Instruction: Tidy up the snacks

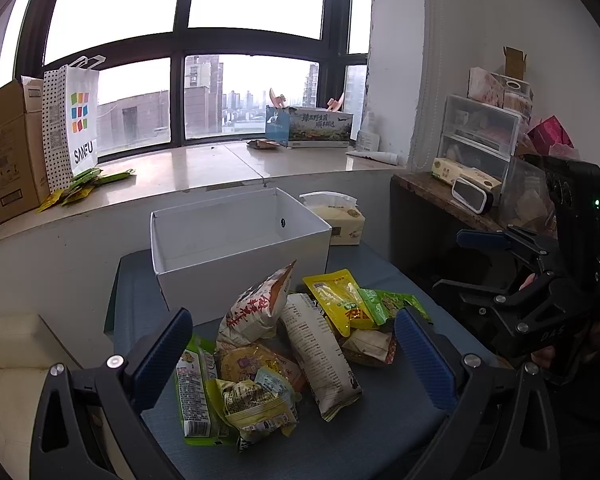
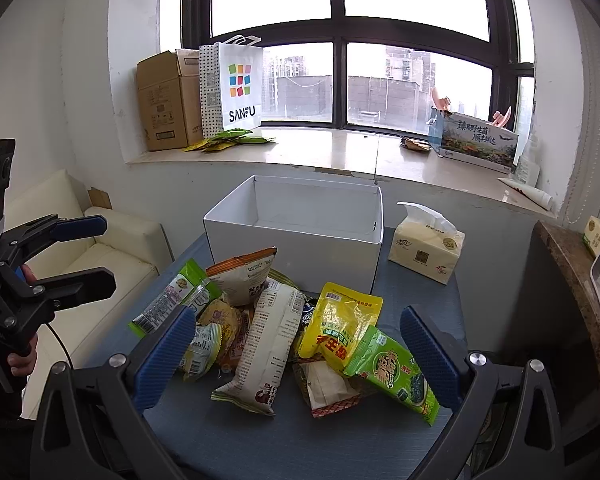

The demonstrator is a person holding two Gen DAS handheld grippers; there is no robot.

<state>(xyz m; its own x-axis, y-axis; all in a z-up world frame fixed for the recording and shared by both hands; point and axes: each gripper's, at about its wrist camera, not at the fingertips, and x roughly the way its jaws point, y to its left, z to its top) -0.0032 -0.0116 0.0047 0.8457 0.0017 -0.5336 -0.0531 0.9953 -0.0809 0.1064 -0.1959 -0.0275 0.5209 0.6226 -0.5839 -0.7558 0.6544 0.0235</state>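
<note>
Below, snack packets [image 1: 284,344] heaped between spread left gripper [image 1: 292,356] fingers, right gripper [image 2: 296,360] likewise spread, empty-handed, white box [image 1: 236,252] beyond.

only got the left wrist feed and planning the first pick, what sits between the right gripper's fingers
Observer: The right gripper is open astride the snack pile. The green pack lies on its right side, leaning on the yellow pouch.
Operator: box hides half the tissue pack for me, is it touching the box
Observer: No. The right wrist view shows a gap of bare table between the tissue pack and the white box.
</note>
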